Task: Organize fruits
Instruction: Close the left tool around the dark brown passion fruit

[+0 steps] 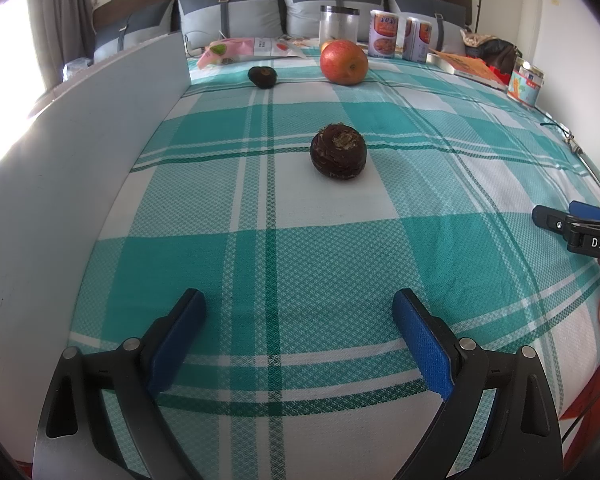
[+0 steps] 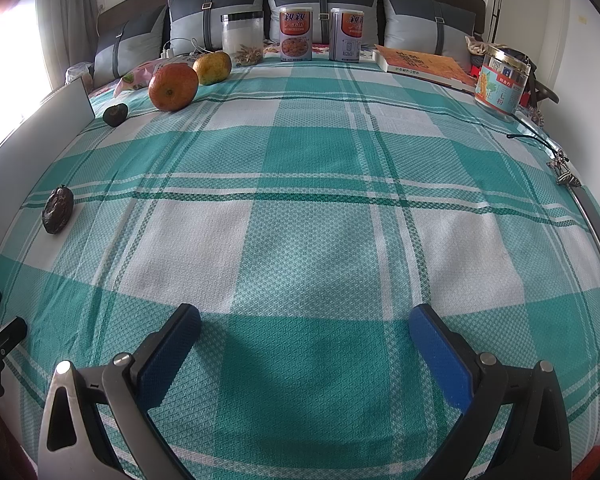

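Observation:
A dark brown round fruit (image 1: 338, 151) lies on the teal checked cloth (image 1: 300, 260), straight ahead of my open, empty left gripper (image 1: 300, 312). Farther back lie a small dark fruit (image 1: 262, 77) and a red apple (image 1: 343, 62). In the right wrist view the brown fruit (image 2: 58, 209) is at far left, the small dark fruit (image 2: 115, 114), the apple (image 2: 173, 87) and a yellow-orange fruit (image 2: 212, 67) at back left. My right gripper (image 2: 303, 330) is open and empty over bare cloth; it also shows in the left wrist view (image 1: 555, 216).
A grey board (image 1: 80, 168) stands along the left edge. At the back are a clear jar (image 2: 242, 40), two cans (image 2: 296, 34), a book (image 2: 423, 65), a labelled jar (image 2: 499, 82), a snack bag (image 1: 244, 50) and pillows (image 2: 323, 4).

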Demonstrator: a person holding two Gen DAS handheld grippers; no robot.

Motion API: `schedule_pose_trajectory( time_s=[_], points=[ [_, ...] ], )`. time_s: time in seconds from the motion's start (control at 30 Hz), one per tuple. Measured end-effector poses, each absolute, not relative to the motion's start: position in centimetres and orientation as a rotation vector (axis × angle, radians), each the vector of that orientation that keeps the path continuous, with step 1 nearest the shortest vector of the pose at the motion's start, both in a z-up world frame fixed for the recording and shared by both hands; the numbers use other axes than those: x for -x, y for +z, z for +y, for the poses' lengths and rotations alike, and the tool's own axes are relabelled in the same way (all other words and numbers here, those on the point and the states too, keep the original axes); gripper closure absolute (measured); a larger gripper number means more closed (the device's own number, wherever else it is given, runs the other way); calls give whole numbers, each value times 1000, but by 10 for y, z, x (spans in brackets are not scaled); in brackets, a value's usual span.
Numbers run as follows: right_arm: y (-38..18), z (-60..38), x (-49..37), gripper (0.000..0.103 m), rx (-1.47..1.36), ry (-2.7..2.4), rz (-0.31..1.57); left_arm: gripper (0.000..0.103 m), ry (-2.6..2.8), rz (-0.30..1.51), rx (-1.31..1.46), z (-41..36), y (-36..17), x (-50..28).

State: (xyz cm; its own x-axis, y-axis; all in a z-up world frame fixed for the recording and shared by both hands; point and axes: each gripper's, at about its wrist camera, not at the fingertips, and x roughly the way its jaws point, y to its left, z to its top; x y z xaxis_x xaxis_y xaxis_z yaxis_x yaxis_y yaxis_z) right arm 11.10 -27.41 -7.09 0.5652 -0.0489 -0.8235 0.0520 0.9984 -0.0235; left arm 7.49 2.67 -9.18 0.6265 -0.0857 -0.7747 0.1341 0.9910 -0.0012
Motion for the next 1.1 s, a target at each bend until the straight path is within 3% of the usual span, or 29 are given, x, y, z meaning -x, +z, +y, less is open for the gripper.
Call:
schedule_pose_trajectory(
  time_s=[0.23,0.5,0.83,0.9,0.97,1.0,1.1],
  points=[
    [-71,-274,-111,0,-2,-58,968,8,-165,922,-39,33,-87,-77],
    [-71,-274,-111,0,-3,-58,968,8,-261,920,187,56,-75,-77],
    [-71,-274,-111,0,-3,-57,968,10,-198,981,66,7,-72,-177],
    [-71,-274,-111,0,-3,-56,967,18,-160,997,82,7,-79,-194],
    [-71,-274,-111,0,-4,-57,968,55,-140,980,60,7,-80,-197],
    [-71,-274,-111,0,-4,-56,968,61,-160,971,49,8,-79,-196],
    [-71,-274,-110,0,-4,-55,967,62,-158,953,44,20,-72,-186]
  ],
)
